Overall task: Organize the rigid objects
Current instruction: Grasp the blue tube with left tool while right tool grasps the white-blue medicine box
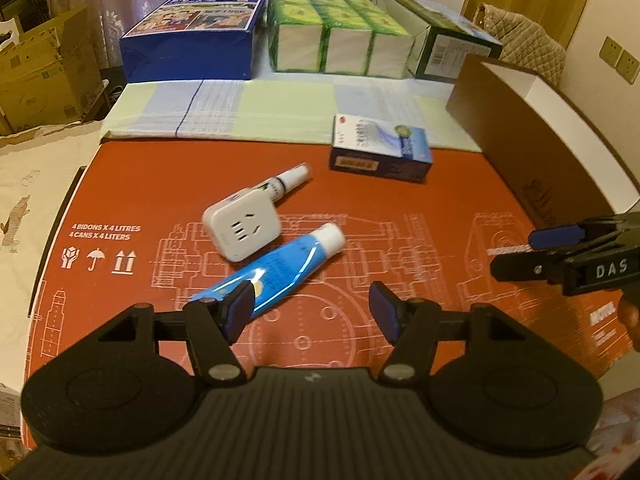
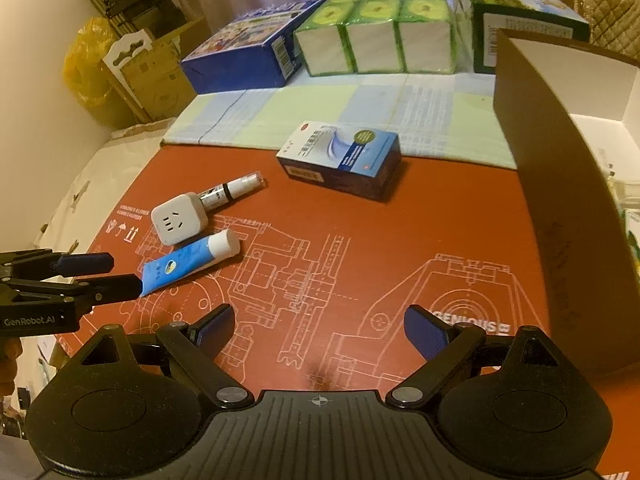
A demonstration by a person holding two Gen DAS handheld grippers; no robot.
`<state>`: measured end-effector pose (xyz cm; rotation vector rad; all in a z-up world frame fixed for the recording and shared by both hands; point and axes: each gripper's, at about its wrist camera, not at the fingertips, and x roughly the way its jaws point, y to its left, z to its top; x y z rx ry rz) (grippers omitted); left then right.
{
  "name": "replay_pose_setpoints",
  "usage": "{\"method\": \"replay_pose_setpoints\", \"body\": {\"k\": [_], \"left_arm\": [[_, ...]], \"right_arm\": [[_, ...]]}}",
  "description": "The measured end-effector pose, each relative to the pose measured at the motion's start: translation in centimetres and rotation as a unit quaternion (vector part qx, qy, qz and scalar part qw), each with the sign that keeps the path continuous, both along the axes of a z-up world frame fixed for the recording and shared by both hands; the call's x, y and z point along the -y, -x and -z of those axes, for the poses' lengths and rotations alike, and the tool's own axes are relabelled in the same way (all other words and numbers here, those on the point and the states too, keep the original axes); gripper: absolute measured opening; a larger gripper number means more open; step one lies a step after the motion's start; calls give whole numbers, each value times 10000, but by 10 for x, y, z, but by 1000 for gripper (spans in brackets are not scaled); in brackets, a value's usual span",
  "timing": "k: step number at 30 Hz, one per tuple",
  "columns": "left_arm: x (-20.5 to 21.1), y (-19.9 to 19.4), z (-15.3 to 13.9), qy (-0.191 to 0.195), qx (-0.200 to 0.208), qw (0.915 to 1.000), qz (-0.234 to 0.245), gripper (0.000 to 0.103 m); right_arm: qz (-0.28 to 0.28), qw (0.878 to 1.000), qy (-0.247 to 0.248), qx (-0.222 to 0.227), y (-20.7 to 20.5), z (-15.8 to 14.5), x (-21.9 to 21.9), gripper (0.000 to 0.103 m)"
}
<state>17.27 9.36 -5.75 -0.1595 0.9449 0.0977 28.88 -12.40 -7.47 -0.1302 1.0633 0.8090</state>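
Observation:
On the red printed sheet (image 1: 168, 184) lie a white socket adapter (image 1: 241, 228), a blue tube with a white cap (image 1: 280, 264), a small white spray bottle (image 1: 286, 181) and a blue medicine box (image 1: 380, 154). The same adapter (image 2: 180, 219), tube (image 2: 190, 260), bottle (image 2: 232, 190) and box (image 2: 340, 158) show in the right wrist view. My left gripper (image 1: 312, 312) is open and empty, just above the tube's tail end. My right gripper (image 2: 320, 330) is open and empty over the bare sheet, right of the objects.
A brown open box (image 2: 560, 184) with a white inside stands at the right. At the back stand a blue carton (image 1: 192, 36), green tissue packs (image 1: 340, 32) and a dark green box (image 1: 448, 36). A checked cloth (image 1: 240, 108) lies behind the sheet. Cardboard boxes (image 1: 44, 68) stand at the left.

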Motion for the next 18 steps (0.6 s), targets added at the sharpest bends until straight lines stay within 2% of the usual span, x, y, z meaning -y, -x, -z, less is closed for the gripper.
{"method": "replay_pose_setpoints", "body": {"k": [4,9,15,18], "left_arm": [[-11,-3,12,-152,15,9998,101,59],[-27,-18,37,-246,-113,9986,446,59],[-34,-35,66,-363,-236,9951,893,59],[-33,-39,73,-565,-194,9922,1097,60]], "right_arm": [[75,9999,75,-57,-2,8,-8,89],[274,9994,155,-138,-3,15,-8,89],[734,9966,278,-256,-7,22,5,89],[1003,9940,320,-307,-9,25,14,89]]}}
